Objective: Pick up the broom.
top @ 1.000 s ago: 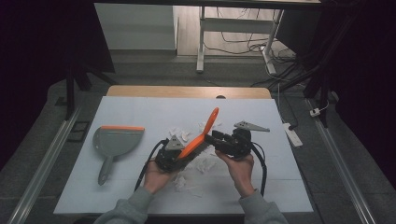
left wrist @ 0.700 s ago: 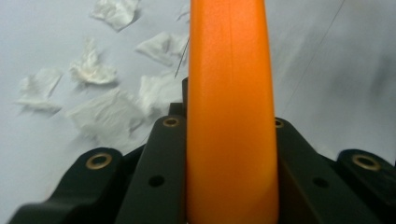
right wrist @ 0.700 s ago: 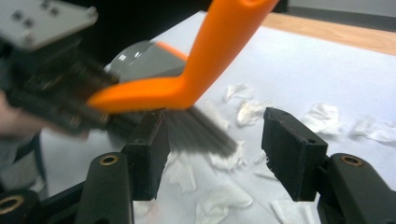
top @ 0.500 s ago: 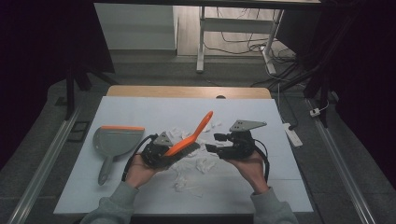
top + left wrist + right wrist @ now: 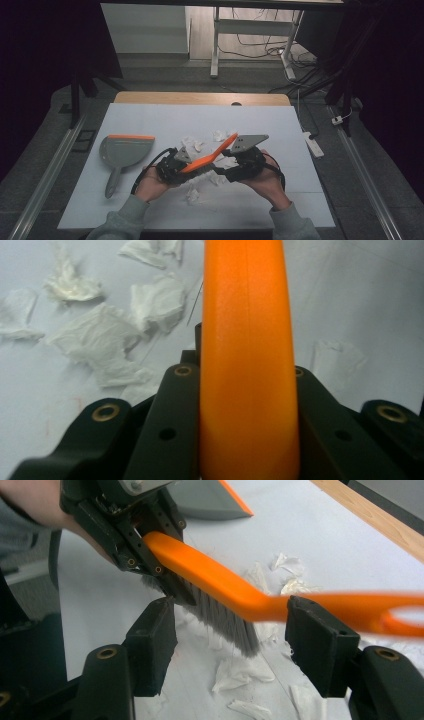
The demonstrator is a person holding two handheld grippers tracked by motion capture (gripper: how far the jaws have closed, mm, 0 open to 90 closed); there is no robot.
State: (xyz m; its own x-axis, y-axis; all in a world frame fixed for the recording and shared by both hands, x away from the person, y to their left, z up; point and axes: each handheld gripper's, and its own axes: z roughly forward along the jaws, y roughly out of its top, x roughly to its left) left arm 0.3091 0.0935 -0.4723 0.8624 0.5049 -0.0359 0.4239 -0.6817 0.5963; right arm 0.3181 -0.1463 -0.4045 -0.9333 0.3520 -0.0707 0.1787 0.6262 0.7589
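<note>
Here the left gripper is clamped on the head end of the orange brush, whose long axis slants up toward the right gripper; that one's jaws have just been opening and stand wide, the handle between them untouched, above the paper scraps

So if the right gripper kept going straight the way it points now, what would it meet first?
Most likely the orange brush: its handle and bristles cross just ahead of the right gripper, whose jaws have just been opening. Depth is hard to judge.
</note>
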